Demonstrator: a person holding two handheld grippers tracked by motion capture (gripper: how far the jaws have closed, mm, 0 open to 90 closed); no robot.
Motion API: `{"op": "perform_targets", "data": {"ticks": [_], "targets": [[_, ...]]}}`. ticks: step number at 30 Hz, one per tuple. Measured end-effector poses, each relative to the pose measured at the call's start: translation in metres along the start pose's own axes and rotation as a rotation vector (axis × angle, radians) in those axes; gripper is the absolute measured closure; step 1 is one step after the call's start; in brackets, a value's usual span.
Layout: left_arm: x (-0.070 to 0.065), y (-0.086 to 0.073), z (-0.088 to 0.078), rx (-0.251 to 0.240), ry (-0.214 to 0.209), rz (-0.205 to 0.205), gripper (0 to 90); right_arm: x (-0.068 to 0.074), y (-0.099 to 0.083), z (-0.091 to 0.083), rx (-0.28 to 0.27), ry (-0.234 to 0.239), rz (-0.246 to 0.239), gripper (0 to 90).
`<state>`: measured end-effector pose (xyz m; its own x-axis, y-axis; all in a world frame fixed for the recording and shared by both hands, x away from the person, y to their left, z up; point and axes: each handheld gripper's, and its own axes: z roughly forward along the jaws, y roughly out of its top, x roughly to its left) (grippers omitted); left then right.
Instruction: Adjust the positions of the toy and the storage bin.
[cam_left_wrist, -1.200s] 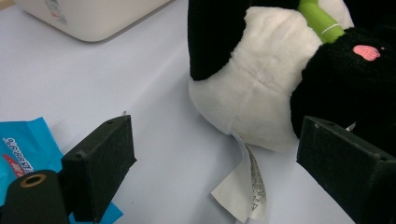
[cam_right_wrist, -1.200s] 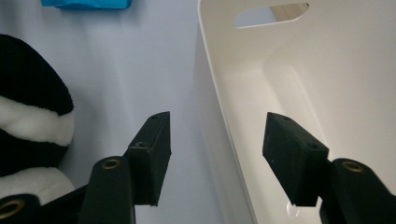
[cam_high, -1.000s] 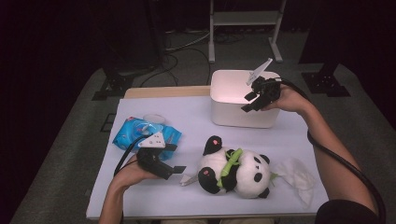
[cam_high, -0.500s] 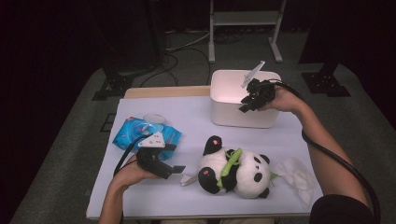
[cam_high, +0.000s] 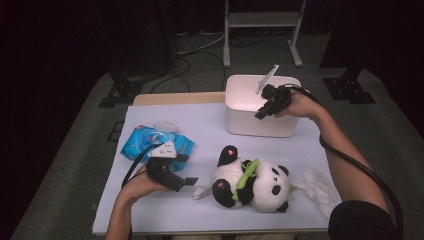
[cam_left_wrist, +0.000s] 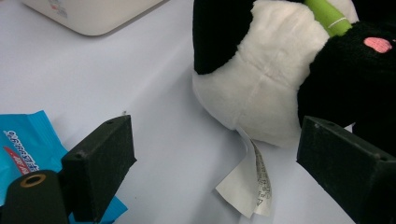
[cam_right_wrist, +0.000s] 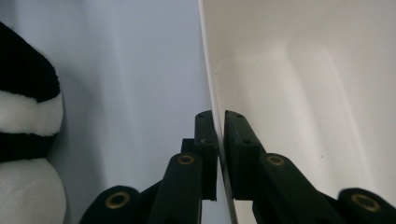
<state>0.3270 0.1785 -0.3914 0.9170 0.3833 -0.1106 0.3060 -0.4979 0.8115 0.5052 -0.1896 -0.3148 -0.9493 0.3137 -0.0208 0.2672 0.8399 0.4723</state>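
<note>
- Nearest, left gripper (cam_high: 186, 181) low over the worktop (cam_high: 165, 220); jaws spread wide, holding nothing; plush panda (cam_high: 252, 186) just ahead, soft and light, paper tag (cam_left_wrist: 247, 189) loose beside it.
- Farther back, right gripper (cam_right_wrist: 218, 122) pinched shut on the rim of the white bin (cam_high: 260, 120), having just closed; thin stiff smooth plastic, empty, probably light; apt to slip or tilt from a one-sided wall grip.

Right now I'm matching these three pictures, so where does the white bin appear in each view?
High view: the white bin stands at the table's far side, right of centre, with the right gripper shut on its near wall.
Left gripper view: its corner is at the top left.
Right gripper view: its wall takes the right half, pinched between the jaws.
Shared landmark: the panda plush.
</note>
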Motion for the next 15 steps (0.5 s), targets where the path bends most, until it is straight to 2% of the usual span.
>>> {"op": "perform_targets", "data": {"ticks": [4,15], "targets": [[0.0,0.0,0.001,0.003,-0.003,0.0,10.5,0.004,0.004,0.002,-0.005,0.023,-0.023,86.1],[-0.001,0.0,0.001,0.0,-0.002,-0.004,10.5,0.022,0.013,0.006,-0.021,0.041,-0.072,86.5]]}}
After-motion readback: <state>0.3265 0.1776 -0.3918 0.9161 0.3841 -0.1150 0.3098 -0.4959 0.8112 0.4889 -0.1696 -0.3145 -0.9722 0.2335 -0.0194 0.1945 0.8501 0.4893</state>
